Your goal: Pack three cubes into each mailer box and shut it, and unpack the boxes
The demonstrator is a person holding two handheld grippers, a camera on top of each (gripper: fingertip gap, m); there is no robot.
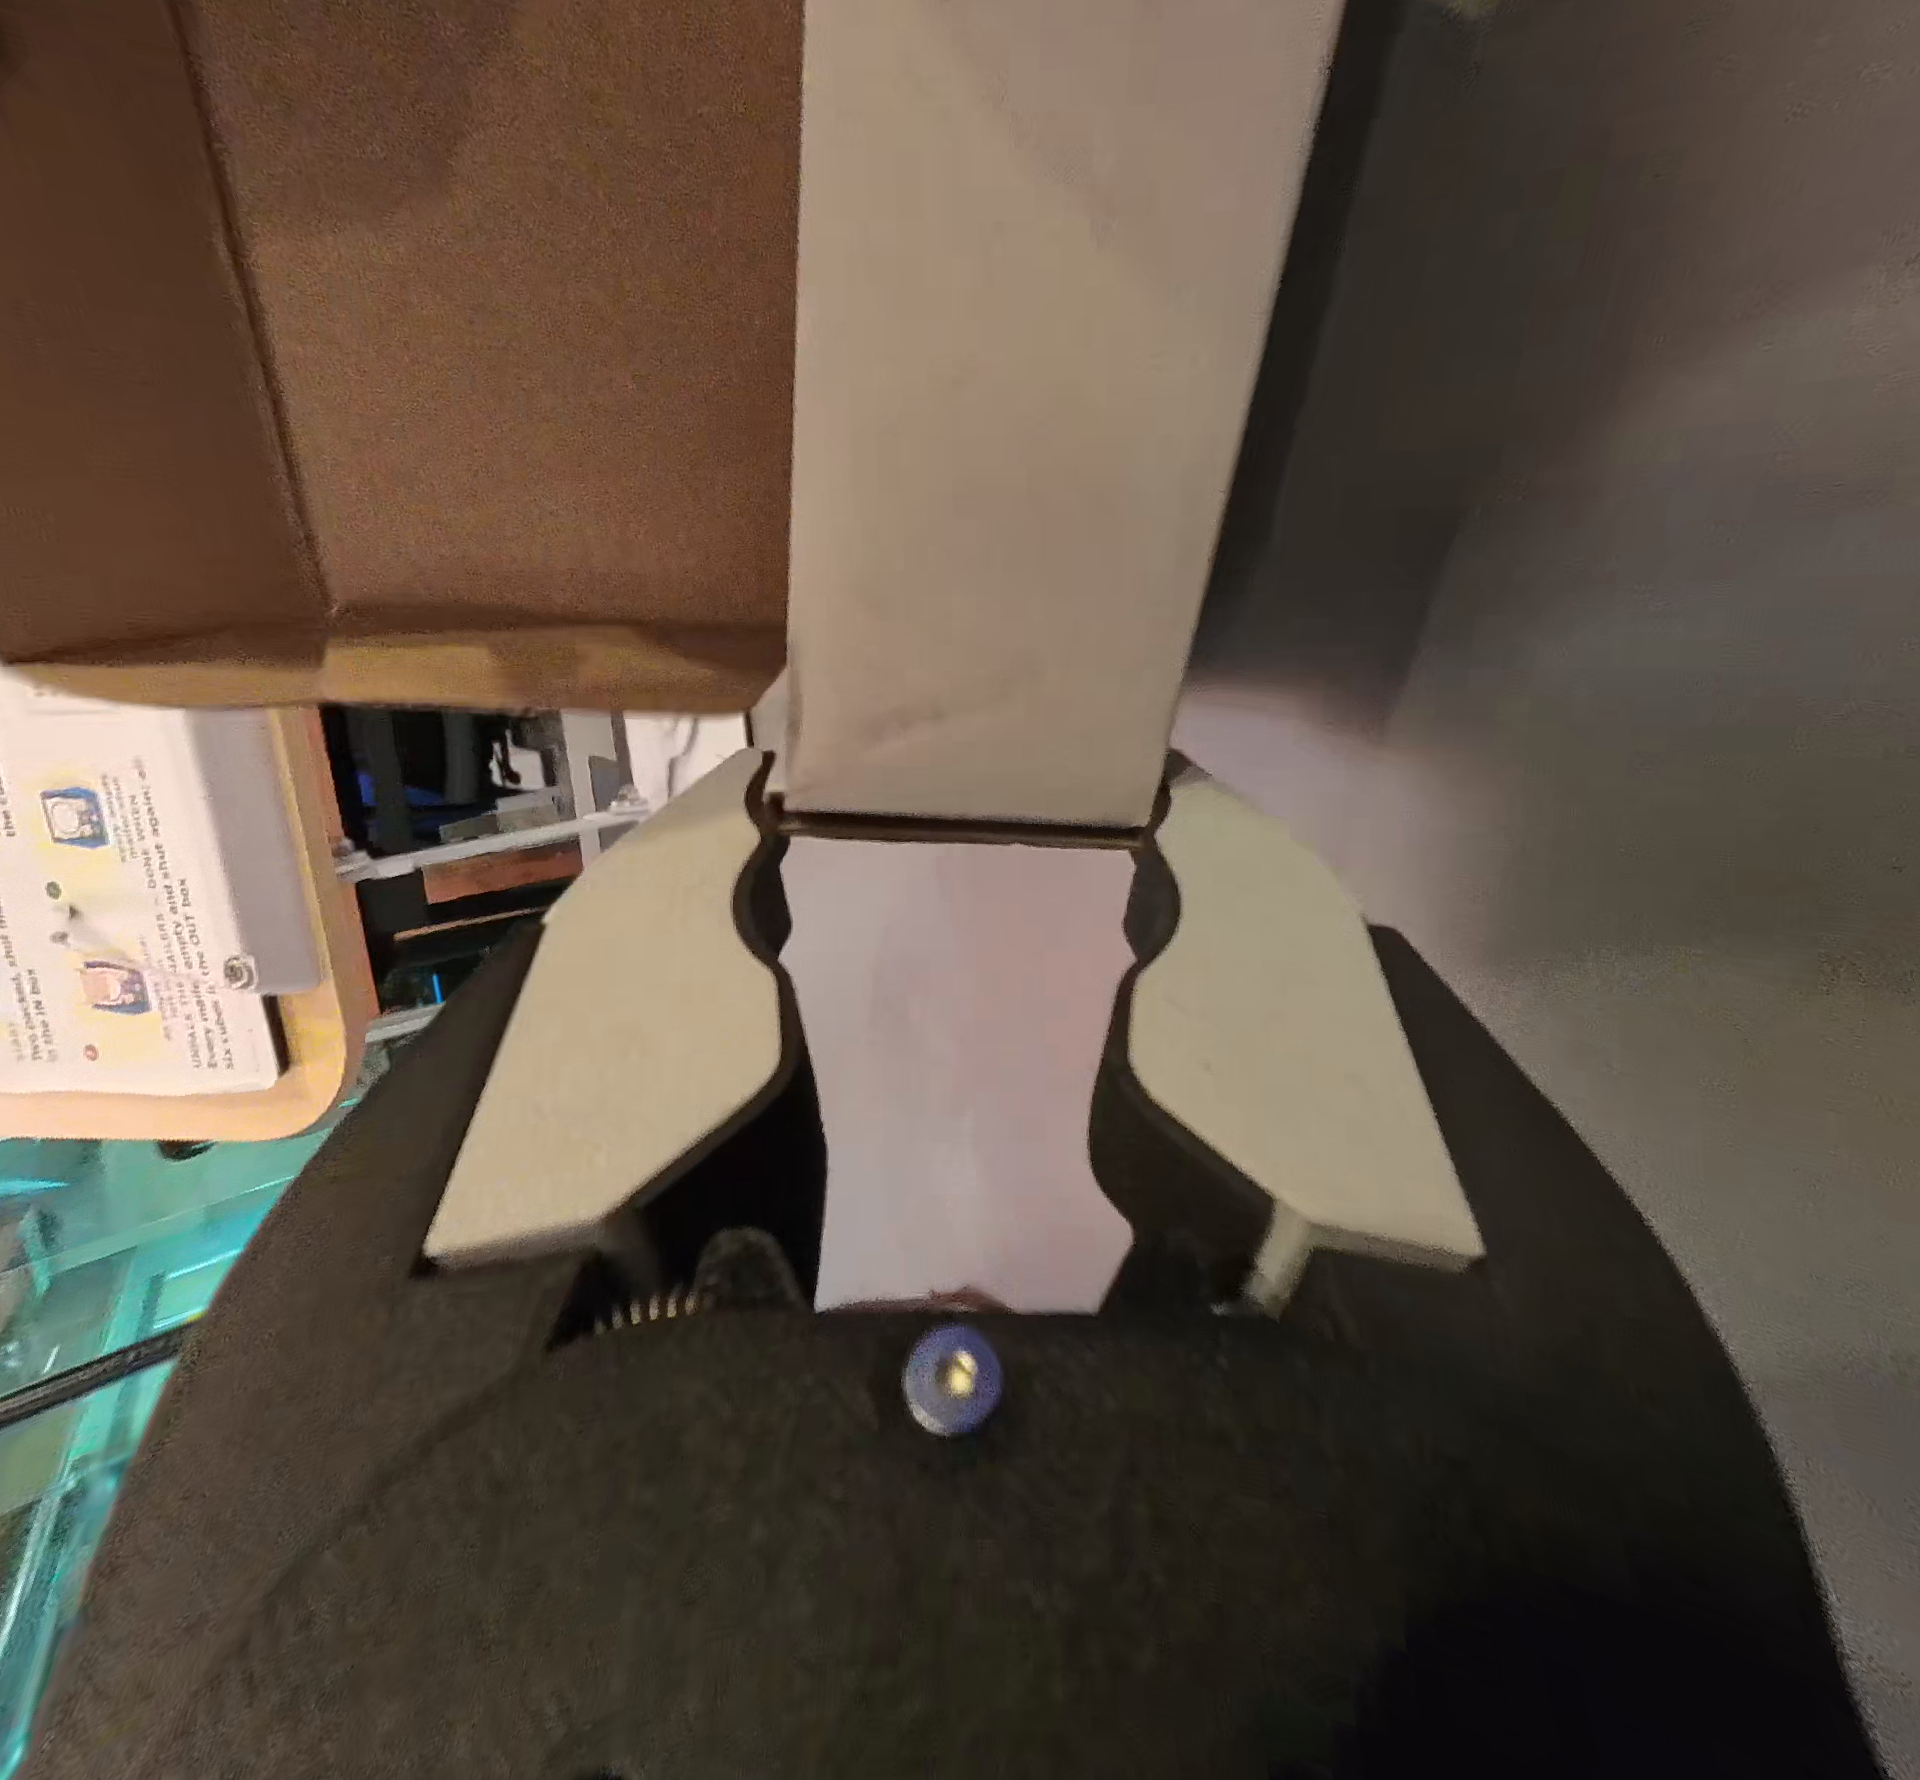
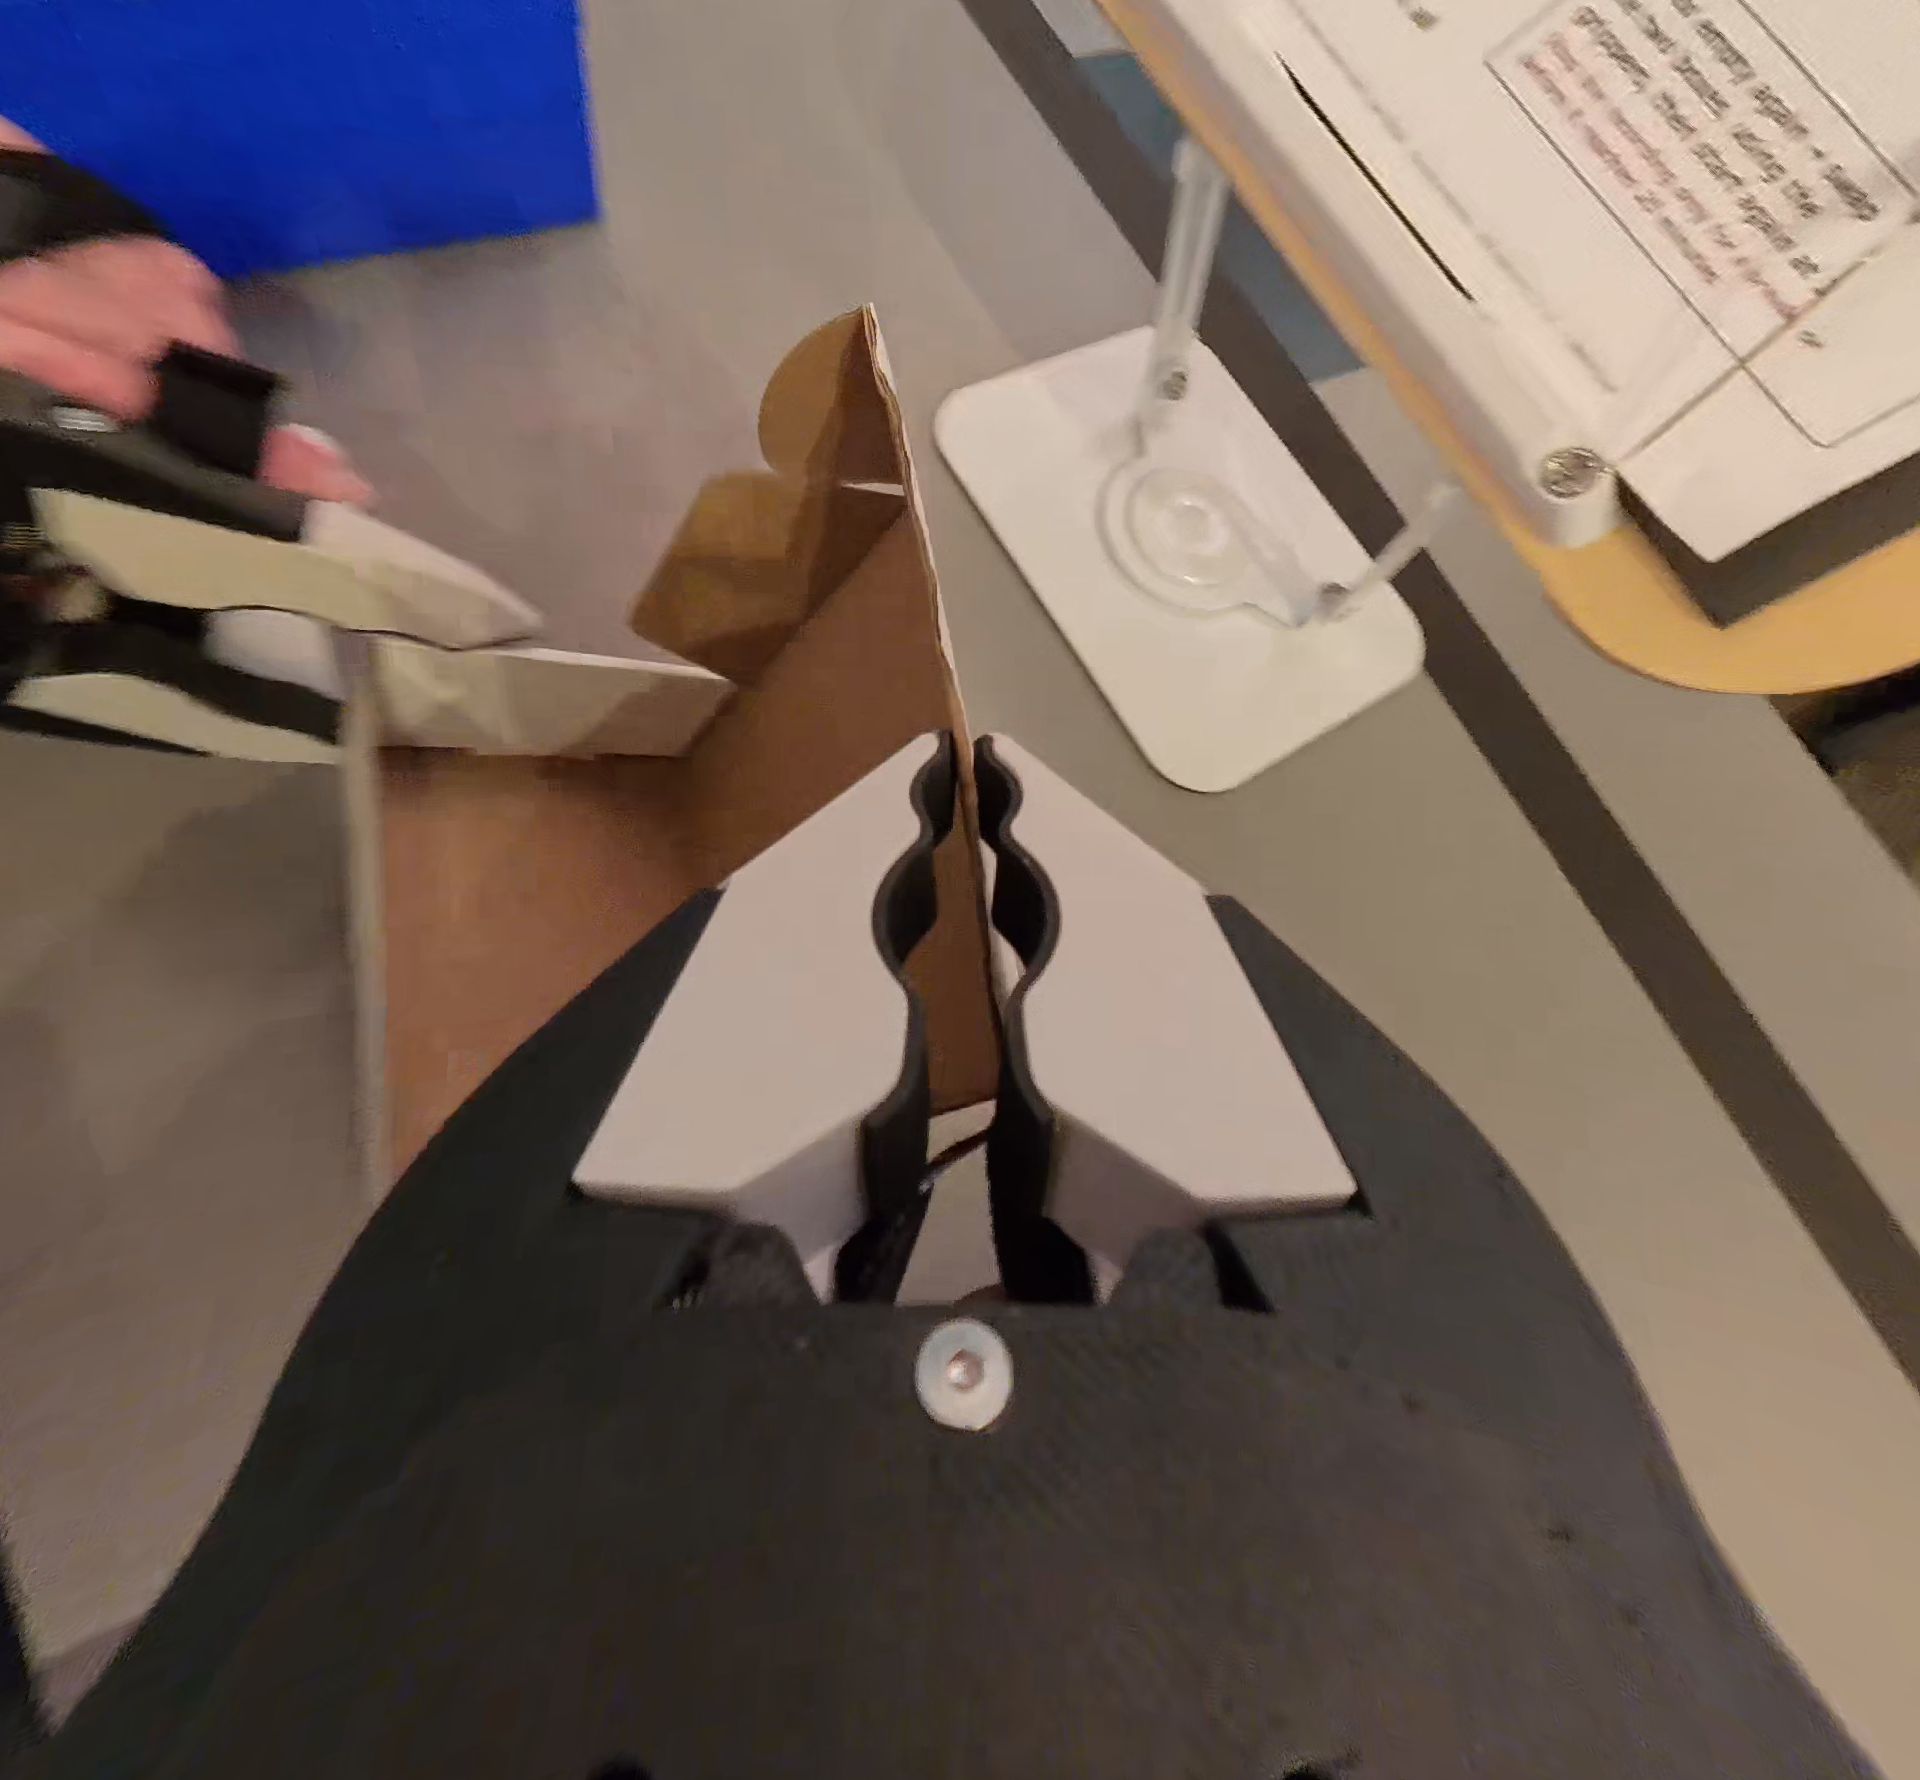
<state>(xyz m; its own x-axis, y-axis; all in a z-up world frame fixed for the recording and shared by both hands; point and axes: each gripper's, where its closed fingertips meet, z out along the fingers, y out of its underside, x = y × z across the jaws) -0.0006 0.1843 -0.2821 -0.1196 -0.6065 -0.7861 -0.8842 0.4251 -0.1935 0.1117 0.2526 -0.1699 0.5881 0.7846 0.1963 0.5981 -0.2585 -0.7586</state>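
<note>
Cardboard mailer box [image 2: 582, 857], brown inside, white outside, sits open on grey table [image 2: 727, 203], centre frame. Right gripper [image 2: 966, 743] pinches upright side flap [image 2: 914, 587] edge-on, fingers pressed together on it. Left gripper [image 1: 956, 795], seen at 9 o'clock in right wrist view, clamps white panel [image 1: 1039, 328] at box's opposite side. Blue bin [image 2: 301, 68] at 11 o'clock; white sign stand [image 2: 1184, 567] at 2 o'clock, printed sheet above. Contents of box not visible.

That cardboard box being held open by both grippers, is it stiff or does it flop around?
The mailer box is probably light, thin cardboard. Its flap stands upright in the right gripper, so it seems fairly stiff. Creases near the left gripper suggest it bends easily.
</note>
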